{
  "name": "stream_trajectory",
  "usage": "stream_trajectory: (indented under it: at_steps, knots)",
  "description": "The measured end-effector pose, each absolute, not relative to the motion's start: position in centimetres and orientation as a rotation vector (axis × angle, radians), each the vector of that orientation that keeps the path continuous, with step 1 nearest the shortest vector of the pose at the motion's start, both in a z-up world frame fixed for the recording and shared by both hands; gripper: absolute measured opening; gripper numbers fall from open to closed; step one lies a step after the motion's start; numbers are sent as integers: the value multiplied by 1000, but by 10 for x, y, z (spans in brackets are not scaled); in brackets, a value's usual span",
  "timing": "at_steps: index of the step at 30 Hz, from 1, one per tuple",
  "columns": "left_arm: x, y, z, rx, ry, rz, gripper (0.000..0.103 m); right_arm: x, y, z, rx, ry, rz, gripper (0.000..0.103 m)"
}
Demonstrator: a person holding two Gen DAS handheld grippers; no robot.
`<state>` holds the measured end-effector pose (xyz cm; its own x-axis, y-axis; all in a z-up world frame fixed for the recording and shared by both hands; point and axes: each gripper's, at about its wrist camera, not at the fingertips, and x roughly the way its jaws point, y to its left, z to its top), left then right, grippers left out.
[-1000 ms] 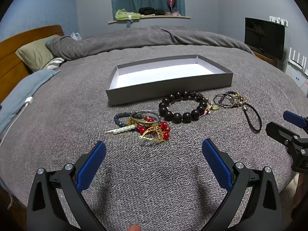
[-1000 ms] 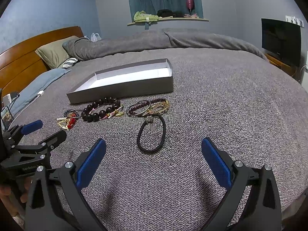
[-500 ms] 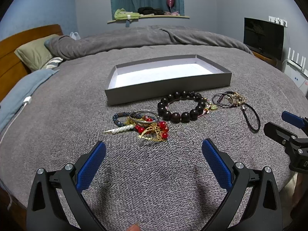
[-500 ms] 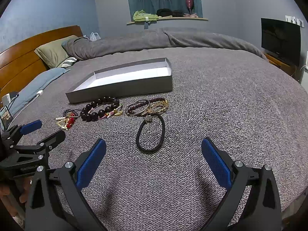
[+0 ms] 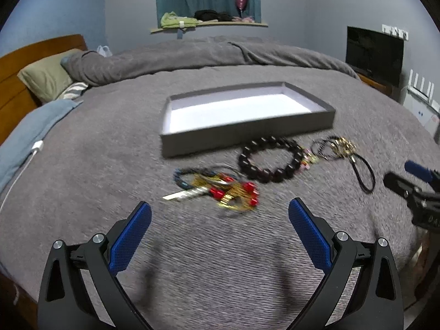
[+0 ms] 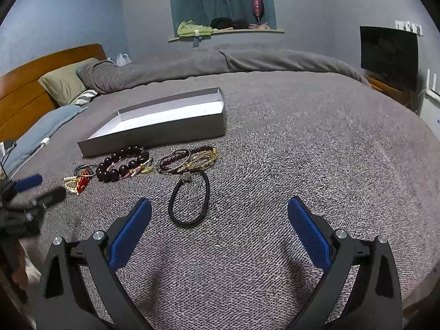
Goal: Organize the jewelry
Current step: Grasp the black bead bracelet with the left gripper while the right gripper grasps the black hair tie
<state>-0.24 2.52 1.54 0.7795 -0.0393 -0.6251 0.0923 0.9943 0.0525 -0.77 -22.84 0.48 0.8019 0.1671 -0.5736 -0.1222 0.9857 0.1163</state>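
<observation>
Both my jaws wide, holding nothing: left gripper [image 5: 220, 217], right gripper [image 6: 219, 211]. Ahead of left jaws: tangled gold-and-red beaded pile [image 5: 220, 189], one round dark-bead bracelet [image 5: 271, 159]. Between right jaws, just ahead: one black cord loop [image 6: 189, 200]. Beyond, one shallow rectangular grey tray [image 5: 247, 126] on knitted grey bed [image 6: 302, 137].

Our left gripper [image 5: 220, 214] has moved in toward the red-and-gold tangle [image 5: 233, 195], which now lies closer to its fingertips than a second ago; its view is smeared with motion, where before it was sharp. The box [image 5: 247, 134] and the dark bead bracelet [image 5: 271, 162] sit lower in that view. Our right gripper [image 6: 220, 211] has eased forward a little, so the black loop [image 6: 189, 200] lies nearer its fingers. In its view the left gripper [image 6: 35, 189] has shifted and blurred.
</observation>
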Motion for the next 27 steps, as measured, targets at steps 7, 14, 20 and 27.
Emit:
stream_trajectory:
  at_steps: [7,14,20,27]
  knots:
    - [16,42,24,119,703,-129,99,-7,-225,7,78,628,226,98]
    - [41,64,25,121,711,-115,98,0,-226,7,68,632,230,98]
    - [61,51,35,79,725,-222,95,13,-225,0,72,678,235,85]
    - [84,-6,20,222,775,-329,59,19,-226,-7,87,719,238,55]
